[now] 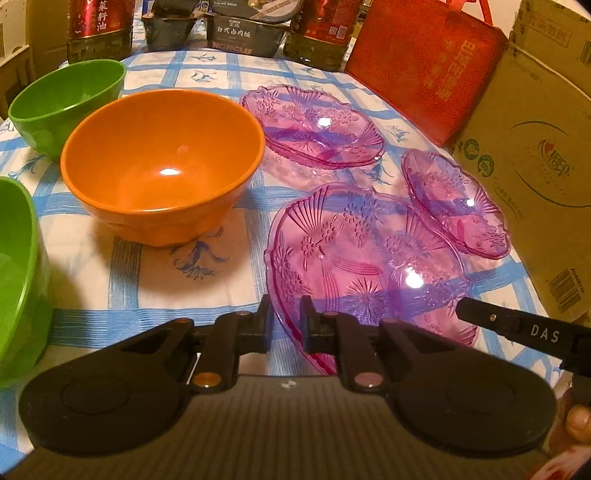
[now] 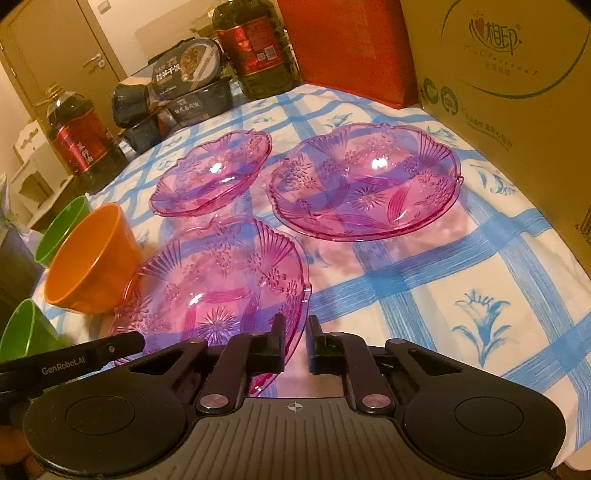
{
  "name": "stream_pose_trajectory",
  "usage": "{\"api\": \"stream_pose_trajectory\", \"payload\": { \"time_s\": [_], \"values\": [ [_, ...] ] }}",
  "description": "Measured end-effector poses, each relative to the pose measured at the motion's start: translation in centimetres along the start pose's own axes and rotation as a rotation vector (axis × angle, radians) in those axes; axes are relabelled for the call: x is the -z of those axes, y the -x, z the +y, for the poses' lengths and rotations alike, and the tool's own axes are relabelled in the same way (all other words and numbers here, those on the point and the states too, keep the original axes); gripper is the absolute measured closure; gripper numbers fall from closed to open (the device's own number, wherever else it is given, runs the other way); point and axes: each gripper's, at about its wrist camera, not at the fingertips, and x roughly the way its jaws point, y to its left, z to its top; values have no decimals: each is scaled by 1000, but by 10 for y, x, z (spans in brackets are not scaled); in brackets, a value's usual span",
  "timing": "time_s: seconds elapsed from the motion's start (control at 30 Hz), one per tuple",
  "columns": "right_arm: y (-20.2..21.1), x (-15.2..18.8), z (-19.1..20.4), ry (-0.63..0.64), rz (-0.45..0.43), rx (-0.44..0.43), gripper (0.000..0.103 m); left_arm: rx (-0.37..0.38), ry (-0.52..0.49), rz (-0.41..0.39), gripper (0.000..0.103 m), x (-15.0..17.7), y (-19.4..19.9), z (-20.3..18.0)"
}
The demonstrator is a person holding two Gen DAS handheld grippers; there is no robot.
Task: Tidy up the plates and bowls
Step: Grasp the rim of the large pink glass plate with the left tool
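Note:
Three clear pink patterned plates lie on the blue-checked tablecloth: a near one (image 1: 365, 258) (image 2: 218, 284), a far left one (image 1: 314, 125) (image 2: 212, 171) and a right one (image 1: 458, 203) (image 2: 365, 181). An orange bowl (image 1: 162, 166) (image 2: 90, 258) stands left of them, with a green bowl (image 1: 62, 107) (image 2: 61, 230) behind it and another green bowl (image 1: 18, 280) (image 2: 26, 332) nearer. My left gripper (image 1: 287, 317) has its jaws nearly closed around the near plate's front rim. My right gripper (image 2: 295, 339) has its jaws nearly closed around the same plate's right rim.
Oil bottles (image 1: 99, 29) (image 2: 83, 144), black food boxes (image 1: 243, 33) (image 2: 188, 92), a red bag (image 1: 424, 66) (image 2: 343, 48) and a cardboard box (image 1: 532, 155) (image 2: 509, 96) line the table's back and right side. The other gripper's finger shows in each view.

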Motion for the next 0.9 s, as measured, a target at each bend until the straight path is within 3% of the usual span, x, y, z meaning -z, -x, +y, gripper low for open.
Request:
{"api": "stream_pose_trajectory", "payload": {
  "time_s": [0.33,0.5,0.9],
  "values": [
    [30,-8,5,-6,-53,7,92,16,-35,-21,90,-11,24,-14],
    [42,-26,-3,-13,-96,42,92,44,-77,-48,90,-31,25,-38],
    [37,-78,-57,-49,-153,126,92,113,-173,-42,90,-84,-29,-110]
  ]
}}
